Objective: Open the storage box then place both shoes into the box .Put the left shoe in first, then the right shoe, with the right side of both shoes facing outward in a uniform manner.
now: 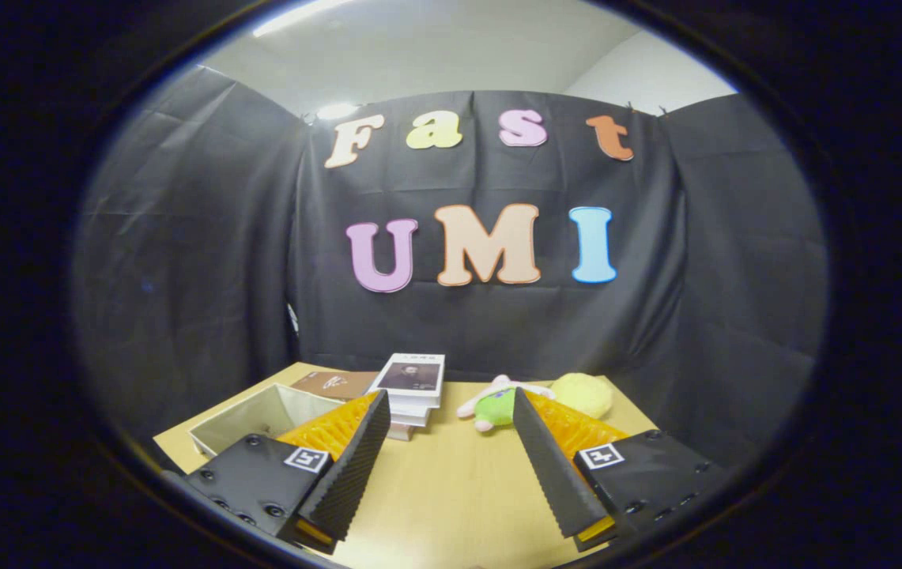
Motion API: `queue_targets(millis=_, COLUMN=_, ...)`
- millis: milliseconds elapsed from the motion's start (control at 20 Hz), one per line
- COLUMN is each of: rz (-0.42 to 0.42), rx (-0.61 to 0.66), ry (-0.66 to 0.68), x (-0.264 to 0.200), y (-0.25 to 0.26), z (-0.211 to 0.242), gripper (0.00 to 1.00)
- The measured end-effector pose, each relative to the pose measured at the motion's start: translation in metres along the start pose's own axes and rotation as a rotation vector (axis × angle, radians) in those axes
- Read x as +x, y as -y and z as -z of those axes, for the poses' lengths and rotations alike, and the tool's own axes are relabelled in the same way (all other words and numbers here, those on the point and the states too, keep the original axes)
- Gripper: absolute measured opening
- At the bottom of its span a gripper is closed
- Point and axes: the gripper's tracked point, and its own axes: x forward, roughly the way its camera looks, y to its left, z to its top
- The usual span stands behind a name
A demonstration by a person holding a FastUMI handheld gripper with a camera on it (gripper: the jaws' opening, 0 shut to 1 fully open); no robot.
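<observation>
Wood-look tabletop (pixel 451 482): pale, bare between the fingers.
Hand-held gripper (pixel 444 423): one, fingers spread wide apart, gripping nothing, hanging over the tabletop.
Storage box (pixel 261 411): one, light-coloured, top open, just beyond the left finger, which covers its near corner.
Books: a stack (pixel 411 387) of a few just ahead, between the fingertips, plus one brown one (pixel 336 383) lying flat behind the box.
Plush toys: two, a green-and-pink one (pixel 494 405) and a yellow one (pixel 583 393), both partly hidden by the right finger.
Hard to tell: what's inside the box.
</observation>
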Motion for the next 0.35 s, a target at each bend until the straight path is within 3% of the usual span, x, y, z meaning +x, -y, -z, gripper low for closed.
queue_targets(millis=350, rz=0.023, rx=-0.008, ry=0.045, x=-0.008, y=0.024, z=-0.001, gripper=0.99)
